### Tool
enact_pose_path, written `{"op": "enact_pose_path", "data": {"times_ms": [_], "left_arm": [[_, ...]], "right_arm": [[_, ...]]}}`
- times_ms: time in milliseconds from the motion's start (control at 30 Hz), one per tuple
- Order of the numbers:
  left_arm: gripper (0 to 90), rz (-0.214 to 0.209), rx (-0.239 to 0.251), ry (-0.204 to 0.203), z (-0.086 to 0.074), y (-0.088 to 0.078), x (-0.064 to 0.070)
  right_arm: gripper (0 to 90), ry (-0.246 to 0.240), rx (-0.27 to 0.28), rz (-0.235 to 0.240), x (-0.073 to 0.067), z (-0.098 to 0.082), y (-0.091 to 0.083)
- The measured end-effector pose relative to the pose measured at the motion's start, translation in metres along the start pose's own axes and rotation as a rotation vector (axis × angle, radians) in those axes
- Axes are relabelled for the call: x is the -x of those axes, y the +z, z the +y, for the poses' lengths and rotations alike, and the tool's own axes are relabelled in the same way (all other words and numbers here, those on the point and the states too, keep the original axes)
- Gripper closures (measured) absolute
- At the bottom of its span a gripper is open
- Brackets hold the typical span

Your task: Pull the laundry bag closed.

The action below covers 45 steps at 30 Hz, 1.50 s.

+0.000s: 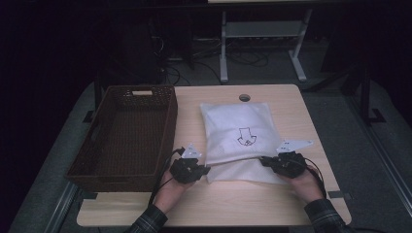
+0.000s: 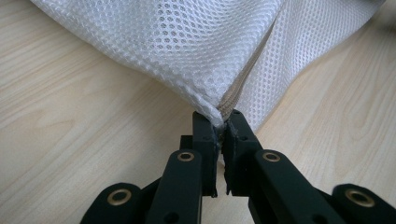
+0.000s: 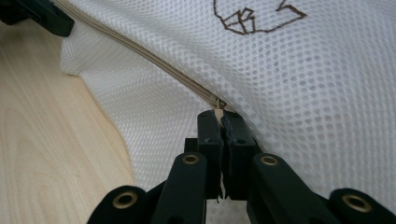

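White mesh laundry bag (image 1: 238, 138) lies on table (image 1: 204, 204), right of wicker basket (image 1: 128, 136). Left gripper (image 2: 219, 125) clamps the bag's corner as an anchor. Right gripper (image 3: 219, 116) pinches the zipper pull (image 3: 217, 113), likely to run the zipper (image 3: 140, 51) along.

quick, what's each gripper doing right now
left gripper: shut on a corner of the white mesh bag.
right gripper: shut on the bag's zipper pull.
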<state>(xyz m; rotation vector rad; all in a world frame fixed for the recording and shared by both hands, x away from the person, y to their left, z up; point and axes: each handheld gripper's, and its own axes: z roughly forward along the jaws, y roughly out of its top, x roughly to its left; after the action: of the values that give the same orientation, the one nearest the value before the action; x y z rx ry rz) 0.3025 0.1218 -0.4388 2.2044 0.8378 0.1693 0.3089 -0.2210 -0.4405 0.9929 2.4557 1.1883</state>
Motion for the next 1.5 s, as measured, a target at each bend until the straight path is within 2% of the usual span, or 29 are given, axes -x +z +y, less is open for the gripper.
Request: {"op": "enact_pose_path", "data": {"times_ms": [267, 633, 900, 1033, 1167, 1500], "left_arm": [[84.6, 0.005, -0.003, 0.002, 0.001, 0.001, 0.000], [84.6, 0.020, -0.001, -0.005, 0.003, 0.000, -0.002], [84.6, 0.012, 0.000, -0.005, 0.007, 0.002, -0.002], [84.6, 0.016, 0.002, -0.007, 0.007, 0.001, -0.003], [84.7, 0.022, 0.003, -0.014, 0.007, 0.000, -0.005], [84.4, 0.021, 0.000, -0.005, 0.006, 0.001, -0.002]], "right_arm": [[86.4, 0.000, -0.009, -0.022, 0.005, -0.004, -0.004], [86.3, 0.069, 0.009, -0.048, 0.024, -0.022, -0.023], [86.2, 0.097, 0.018, -0.055, 0.034, -0.032, -0.036], [86.2, 0.097, 0.012, -0.078, 0.038, -0.038, -0.041], [86.2, 0.124, 0.021, -0.087, 0.047, -0.047, -0.051], [86.0, 0.138, 0.003, -0.091, 0.056, -0.051, -0.049]]}}
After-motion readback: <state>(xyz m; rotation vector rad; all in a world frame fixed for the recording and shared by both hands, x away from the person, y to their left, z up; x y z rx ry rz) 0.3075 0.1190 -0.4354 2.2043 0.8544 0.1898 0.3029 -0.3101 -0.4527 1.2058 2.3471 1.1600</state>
